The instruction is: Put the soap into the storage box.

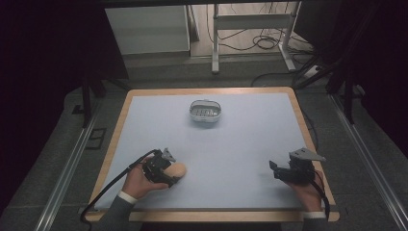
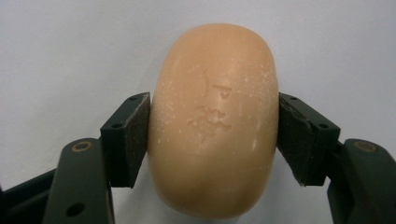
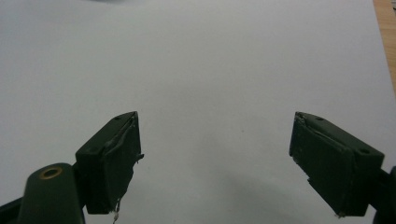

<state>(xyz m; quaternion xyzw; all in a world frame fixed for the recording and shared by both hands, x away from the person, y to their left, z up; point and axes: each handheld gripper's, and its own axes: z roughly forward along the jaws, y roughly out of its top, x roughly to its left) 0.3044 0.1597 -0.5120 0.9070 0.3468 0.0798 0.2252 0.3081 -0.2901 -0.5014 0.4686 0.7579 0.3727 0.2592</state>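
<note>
Counter [image 1: 250, 159]: pale sheet on a wooden-edged top, mostly bare. Far middle, a small lidless white dish [image 1: 205, 112] with a slotted floor, nothing in it as far as I can tell.

Left gripper [image 1: 169, 177]: near the front left edge, held low over the sheet. Its jaws are pinching the soap [image 2: 212, 121], a rounded peach-coloured bar with a stamped mark on top; both pads press its long sides at about mid-length. In the high view the soap [image 1: 177, 169] sticks out past the gripper toward the middle of the counter. Cannot tell whether it rests on the sheet or is just clear of it.

Right gripper [image 3: 215, 158]: front right, well apart from soap and dish, jaws spread wide with nothing between them, pointing over bare sheet.

Progress, as judged: grasp looks made, so the pick-up step seems done or nearly so. Left to do, likely: lift the bar, carry it across to the dish, set it inside, let go. Dish is well apart from the soap, so most of the travel remains.
</note>
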